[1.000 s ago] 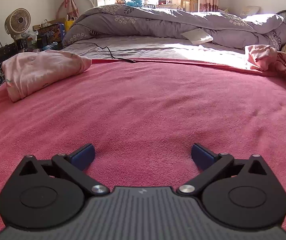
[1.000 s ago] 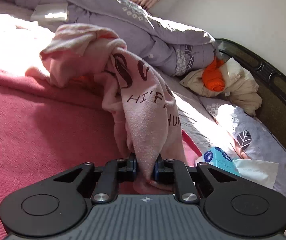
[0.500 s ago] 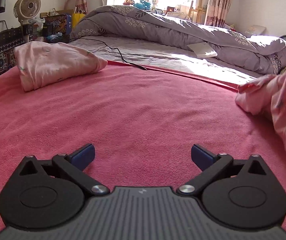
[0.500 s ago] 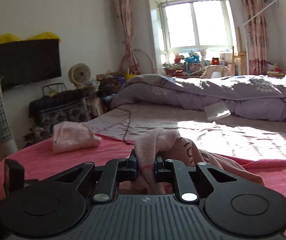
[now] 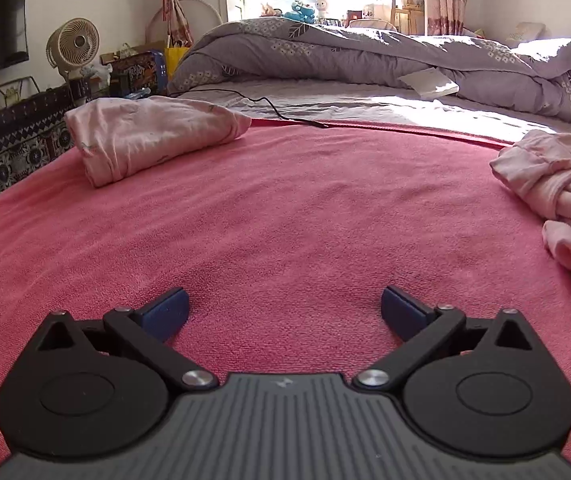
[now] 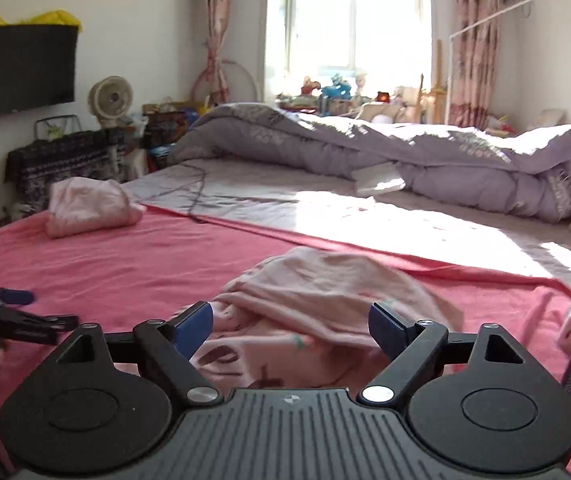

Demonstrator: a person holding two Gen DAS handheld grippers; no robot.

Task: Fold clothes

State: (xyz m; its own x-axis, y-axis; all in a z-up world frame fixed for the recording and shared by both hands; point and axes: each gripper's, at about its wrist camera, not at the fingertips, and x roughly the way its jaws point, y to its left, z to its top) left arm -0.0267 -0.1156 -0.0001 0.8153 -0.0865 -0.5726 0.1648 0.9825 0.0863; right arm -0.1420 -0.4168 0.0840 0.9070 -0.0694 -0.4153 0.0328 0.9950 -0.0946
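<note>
The right tool (image 6: 289,326) had just opened, dropping the crumpled pink garment (image 6: 325,312) onto the pink blanket (image 5: 285,220) near its right edge, ready for spreading; the left tool (image 5: 285,308) stood open, empty.

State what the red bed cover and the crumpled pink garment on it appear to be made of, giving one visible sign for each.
Red bed cover: probably terry or fleece; its surface looks matte, nubbly and fuzzy.
Crumpled pink garment: probably soft cotton knit; it slumps in loose, rounded folds, looks matte, and carries dark printed letters. Neither fibre can be confirmed by sight.
</note>
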